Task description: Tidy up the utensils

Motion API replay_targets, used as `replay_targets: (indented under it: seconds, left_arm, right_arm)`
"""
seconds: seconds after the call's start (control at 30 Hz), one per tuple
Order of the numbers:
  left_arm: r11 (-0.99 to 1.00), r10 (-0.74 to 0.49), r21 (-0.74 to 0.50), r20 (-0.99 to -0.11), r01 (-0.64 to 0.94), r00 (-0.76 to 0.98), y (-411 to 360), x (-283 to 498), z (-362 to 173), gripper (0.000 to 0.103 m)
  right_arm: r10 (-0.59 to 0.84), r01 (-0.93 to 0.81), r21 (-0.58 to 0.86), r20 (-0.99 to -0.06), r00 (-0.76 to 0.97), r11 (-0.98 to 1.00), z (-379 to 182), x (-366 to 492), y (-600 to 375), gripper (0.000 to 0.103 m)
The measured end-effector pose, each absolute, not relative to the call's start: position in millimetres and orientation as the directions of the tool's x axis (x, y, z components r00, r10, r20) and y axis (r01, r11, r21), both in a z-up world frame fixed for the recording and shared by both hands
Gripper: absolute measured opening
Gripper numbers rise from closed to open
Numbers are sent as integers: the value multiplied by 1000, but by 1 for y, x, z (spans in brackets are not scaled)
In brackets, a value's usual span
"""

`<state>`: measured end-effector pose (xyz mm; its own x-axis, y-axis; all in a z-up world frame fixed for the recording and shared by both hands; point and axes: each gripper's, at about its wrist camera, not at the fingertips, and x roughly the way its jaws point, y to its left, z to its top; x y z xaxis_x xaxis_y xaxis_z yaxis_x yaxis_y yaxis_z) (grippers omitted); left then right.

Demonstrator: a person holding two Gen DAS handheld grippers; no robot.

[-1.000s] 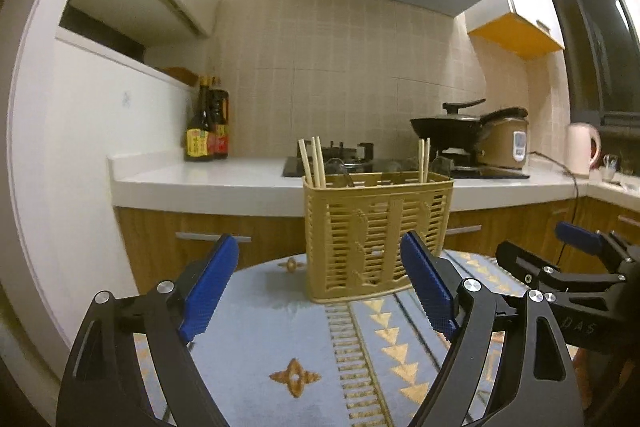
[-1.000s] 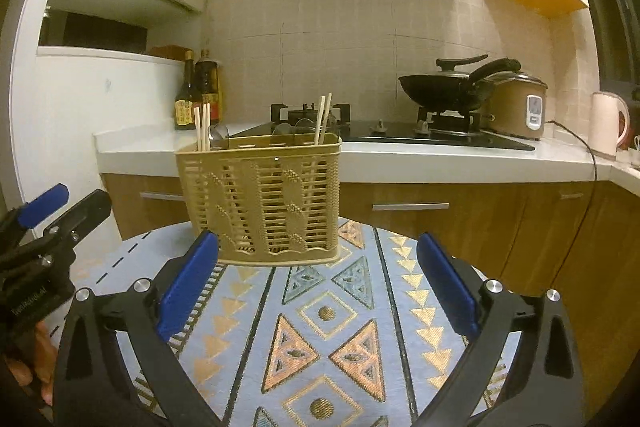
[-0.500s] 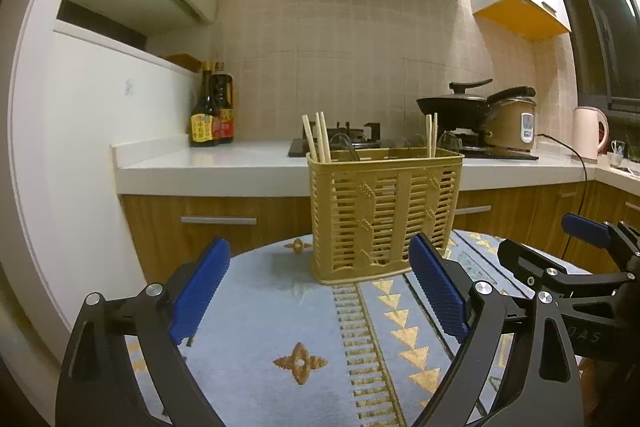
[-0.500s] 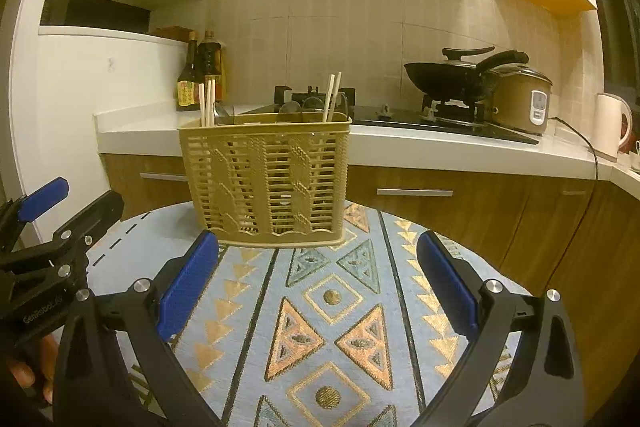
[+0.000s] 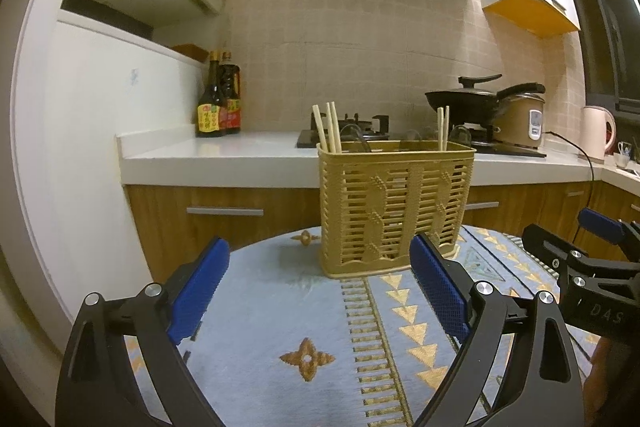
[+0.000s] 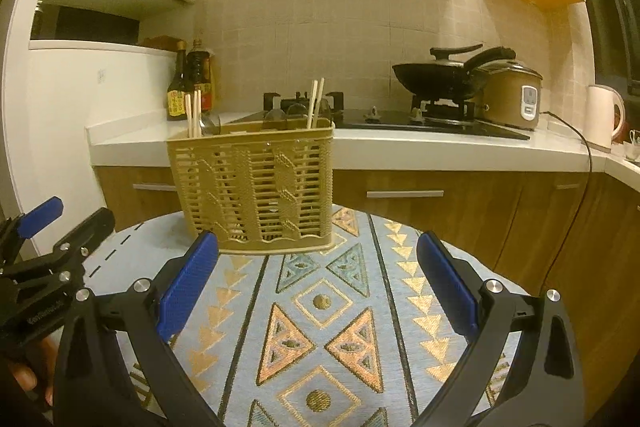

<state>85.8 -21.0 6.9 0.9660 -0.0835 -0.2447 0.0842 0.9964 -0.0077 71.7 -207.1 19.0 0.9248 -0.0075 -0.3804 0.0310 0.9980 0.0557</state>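
We hold the left gripper (image 5: 320,291) and the right gripper (image 6: 318,283) low over the near part of the tablecloth (image 5: 280,307). The left fingers have just been spreading, and nothing lies between them; the right fingers also stand wide apart and empty. The basket (image 5: 394,207) stands upright at the cloth's far edge, clear of both. Chopsticks (image 5: 330,127) poke up at its left and right ends.

A yellow slotted utensil basket (image 5: 394,205) holding chopsticks (image 5: 328,127) stood mid-frame on the patterned tablecloth (image 5: 280,311). The left gripper (image 5: 320,291) gaped empty at the bottom, its jaws just widened.
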Motion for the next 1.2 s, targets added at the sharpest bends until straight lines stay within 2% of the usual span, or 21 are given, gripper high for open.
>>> replay_targets:
  seconds: [0.63, 1.2]
  left_arm:
    - [998, -54, -2, -260, 55, 964, -19, 87, 7, 95]
    - [998, -52, 7, -269, 56, 962, -20, 89, 6, 95]
  right_arm:
    - [-14, 40, 55, -410, 912, 998, 15, 78, -209, 95]
    - [-12, 39, 56, -419, 908, 998, 14, 79, -209, 95]
